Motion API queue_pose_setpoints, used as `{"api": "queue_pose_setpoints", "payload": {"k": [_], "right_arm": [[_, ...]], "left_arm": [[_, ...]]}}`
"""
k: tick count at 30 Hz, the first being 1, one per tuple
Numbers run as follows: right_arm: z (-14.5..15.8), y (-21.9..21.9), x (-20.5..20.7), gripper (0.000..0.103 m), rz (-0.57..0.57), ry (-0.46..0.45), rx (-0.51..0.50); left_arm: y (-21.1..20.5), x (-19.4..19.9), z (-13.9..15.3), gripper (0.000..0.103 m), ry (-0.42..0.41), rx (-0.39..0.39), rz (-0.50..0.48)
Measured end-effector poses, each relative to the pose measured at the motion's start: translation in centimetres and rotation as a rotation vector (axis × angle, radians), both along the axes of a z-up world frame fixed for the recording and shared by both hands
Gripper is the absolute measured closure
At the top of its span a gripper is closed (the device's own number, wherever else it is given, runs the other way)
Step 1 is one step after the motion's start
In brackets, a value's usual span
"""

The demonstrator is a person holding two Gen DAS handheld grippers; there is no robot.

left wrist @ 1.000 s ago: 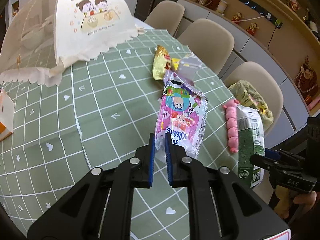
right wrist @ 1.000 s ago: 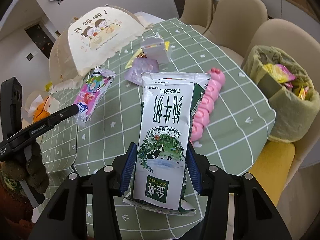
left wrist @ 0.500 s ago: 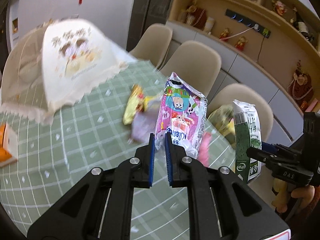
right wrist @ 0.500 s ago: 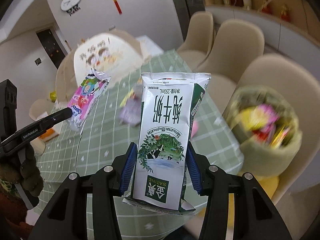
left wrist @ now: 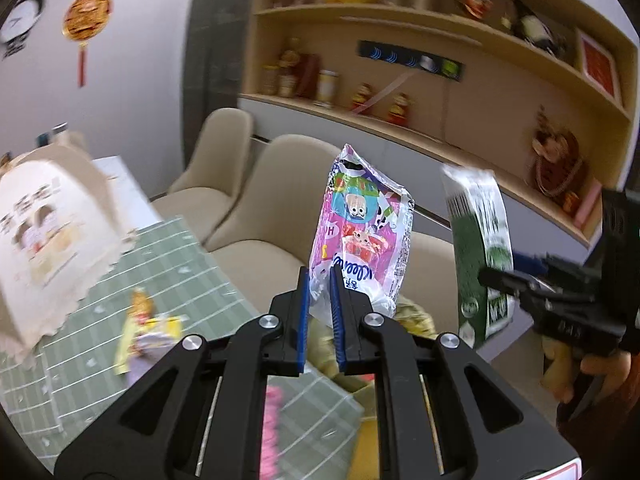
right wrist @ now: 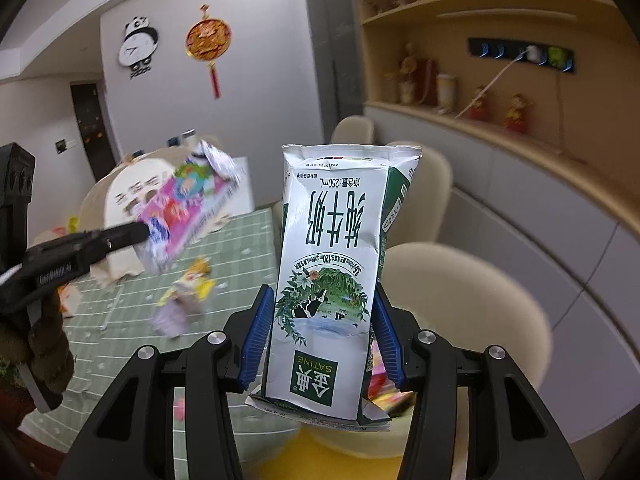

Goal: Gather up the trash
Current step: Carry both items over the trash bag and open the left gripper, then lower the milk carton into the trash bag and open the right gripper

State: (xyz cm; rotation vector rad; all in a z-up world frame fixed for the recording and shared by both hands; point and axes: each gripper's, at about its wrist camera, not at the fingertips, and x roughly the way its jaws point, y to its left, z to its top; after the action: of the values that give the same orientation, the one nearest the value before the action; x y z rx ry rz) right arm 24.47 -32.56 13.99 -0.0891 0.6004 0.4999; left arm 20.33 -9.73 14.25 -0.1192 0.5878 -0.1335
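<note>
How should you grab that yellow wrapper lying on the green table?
The crumpled yellow snack wrapper lies flat on the green checked tablecloth, so come down from above and pinch a raised, crinkled edge. That's a guess: it is blurred here. Both grippers are full now: left gripper holds the pink snack bag, right gripper the white-and-green milk carton.

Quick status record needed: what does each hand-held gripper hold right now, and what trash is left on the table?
left hand-held gripper: shut on pink snack wrapper, lifted off the table
right hand-held gripper: shut on milk carton, upright, print upside down
trash left on table: yellow wrapper with a pale purple one on the green checked tablecloth; pink object near the table edge
also on table: food cover
trash bag: only partly visible behind the milk carton, blurred
</note>
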Motion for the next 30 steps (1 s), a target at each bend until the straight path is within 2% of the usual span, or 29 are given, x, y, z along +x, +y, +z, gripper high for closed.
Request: {"api": "queue_pose_setpoints", "payload": {"k": [5, 13, 21, 30], "right_arm": [[-0.7, -5.5, 2.6, 0.057, -0.059, 0.009, 0.007], [-3.9, -10.9, 5.6, 0.057, -0.126, 0.073, 0.044], [-6.1, -12.8, 6.5, 0.057, -0.16, 0.128, 0.076], [-7.1, -12.6, 6.8, 0.057, -0.163, 0.167, 0.09]], "left_arm": [[-5.4, 3.5, -2.1, 0.093, 0.077, 0.015, -0.056], [-8.7, 8.2, -7.5, 0.093, 0.252, 0.002, -0.055], [-9.9, 11.5, -12.5, 0.093, 0.426, -0.011, -0.067], [-10.9, 12.3, -14.5, 0.093, 0.476, 0.003, -0.073]]}}
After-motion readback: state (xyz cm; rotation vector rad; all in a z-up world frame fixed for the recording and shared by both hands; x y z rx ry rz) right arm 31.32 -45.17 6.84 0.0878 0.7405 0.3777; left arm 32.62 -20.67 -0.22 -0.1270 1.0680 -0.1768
